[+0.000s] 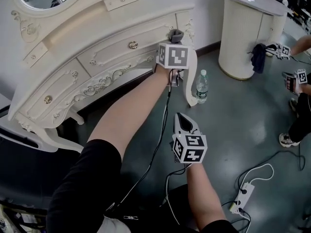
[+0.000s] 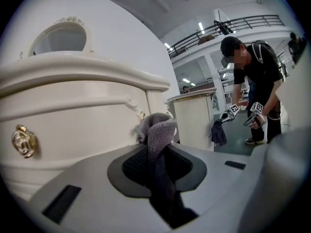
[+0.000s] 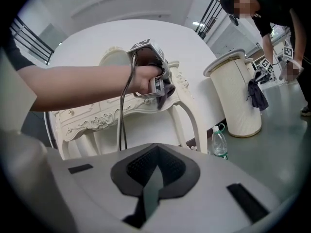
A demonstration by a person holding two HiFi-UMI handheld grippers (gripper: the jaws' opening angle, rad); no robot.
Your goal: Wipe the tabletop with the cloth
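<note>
I had the cloth (image 2: 156, 130), a small grey terry rag, pinched between the jaws of the left gripper (image 1: 174, 40), its free end bunched and folded over above them. It sat by the carved corner of the cream tabletop (image 1: 150, 17). I couldn't tell whether it touched the top surface.

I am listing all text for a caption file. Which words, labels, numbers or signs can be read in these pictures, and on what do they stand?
No text can be read in any view.
On the clear plastic water bottle: a green label, print too small to read.
On the two grey cubes: black-and-white square markers only, no letters or numbers.
On the white power strip: nothing readable.
</note>
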